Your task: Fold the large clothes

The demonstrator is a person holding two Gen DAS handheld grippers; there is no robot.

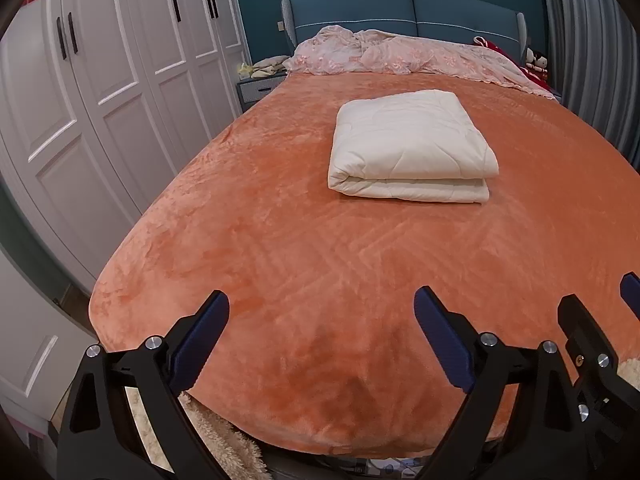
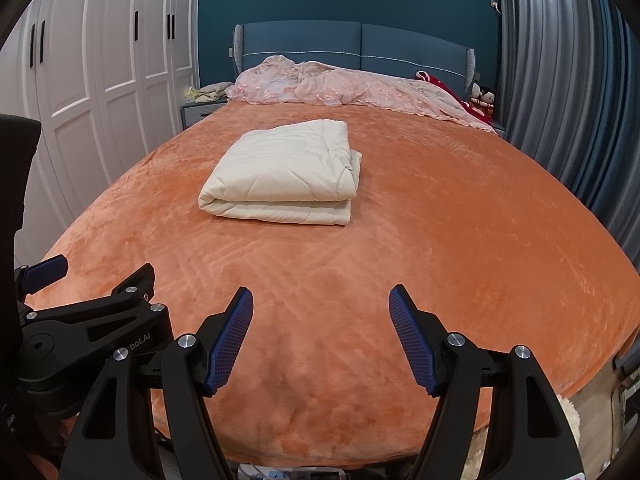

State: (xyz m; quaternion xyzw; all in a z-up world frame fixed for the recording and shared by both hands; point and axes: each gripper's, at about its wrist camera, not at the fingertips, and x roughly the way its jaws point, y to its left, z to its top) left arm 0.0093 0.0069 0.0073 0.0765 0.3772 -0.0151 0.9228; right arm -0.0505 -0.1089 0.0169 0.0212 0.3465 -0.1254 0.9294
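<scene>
- The quilt (image 1: 412,146) lies folded in a thick cream block on the bed (image 1: 280,264), well ahead of both grippers and touching neither.
- Left gripper (image 1: 322,330) and right gripper (image 2: 321,330) hover with fingers spread wide, holding nothing.
- The quilt looks soft, puffy and light, likely floppy once lifted.
- Best hold: the near doubled edge, one corner per gripper, pinching all layers.

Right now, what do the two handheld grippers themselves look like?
Both match: the left gripper and the right gripper have black angular plastic frames with silver round bolts and dark blue ribbed finger pads. Partial white lettering marks the left one's body.
</scene>
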